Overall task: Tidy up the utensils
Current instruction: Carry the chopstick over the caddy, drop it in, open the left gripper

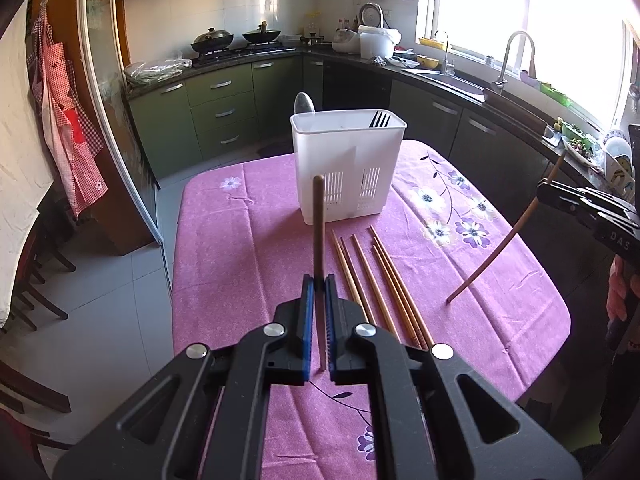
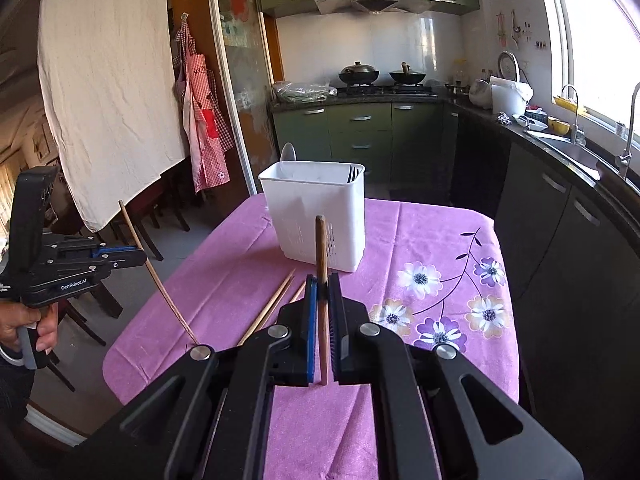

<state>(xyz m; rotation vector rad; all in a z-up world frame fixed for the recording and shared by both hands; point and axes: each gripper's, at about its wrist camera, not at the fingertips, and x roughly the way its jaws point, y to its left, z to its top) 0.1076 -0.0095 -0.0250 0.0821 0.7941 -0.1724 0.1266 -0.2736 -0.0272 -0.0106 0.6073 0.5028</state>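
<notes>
My left gripper is shut on a brown chopstick that stands up between its blue pads, low over the pink floral tablecloth. My right gripper is shut on another chopstick, also upright. Each shows in the other's view: the right gripper with its slanted chopstick, the left gripper with its own chopstick. Several loose chopsticks lie side by side on the cloth in front of a white utensil holder, which holds a spoon and a fork.
The table stands in a kitchen with green cabinets, a stove with two woks and a sink along the right counter. Dark chairs stand left of the table. A person's hand holds the left gripper's handle.
</notes>
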